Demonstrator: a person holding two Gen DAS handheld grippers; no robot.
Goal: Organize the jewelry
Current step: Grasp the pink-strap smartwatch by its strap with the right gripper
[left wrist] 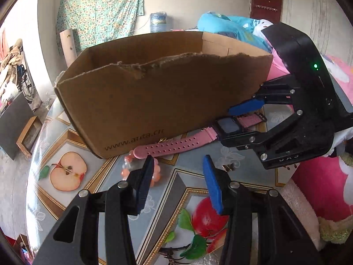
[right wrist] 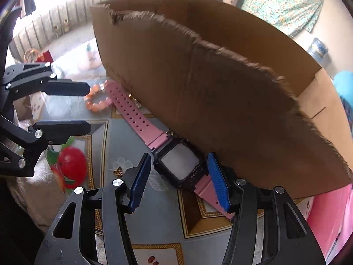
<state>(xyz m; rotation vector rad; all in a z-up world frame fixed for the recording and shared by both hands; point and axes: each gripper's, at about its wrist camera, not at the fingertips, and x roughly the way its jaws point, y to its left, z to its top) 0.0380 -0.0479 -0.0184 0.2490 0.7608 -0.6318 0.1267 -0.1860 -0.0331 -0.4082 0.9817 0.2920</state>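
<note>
Beside the box (right wrist: 220, 88), the right gripper (right wrist: 179, 176) straddles the watch (right wrist: 179, 165), fingers spread; left gripper (left wrist: 178, 176) open, idle. Closing askew could jam the watch against cardboard.

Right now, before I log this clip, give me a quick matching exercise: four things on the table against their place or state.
Things:
1. pink watch
2. bead bracelet
3. cardboard box
4. left gripper

Places or states:
A. open, hovering over the table near the beads
B. torn along its top edge
C. face between the right gripper's open fingers
D. lying by the strap's free end

Pairs: 1-C, 2-D, 3-B, 4-A
</note>
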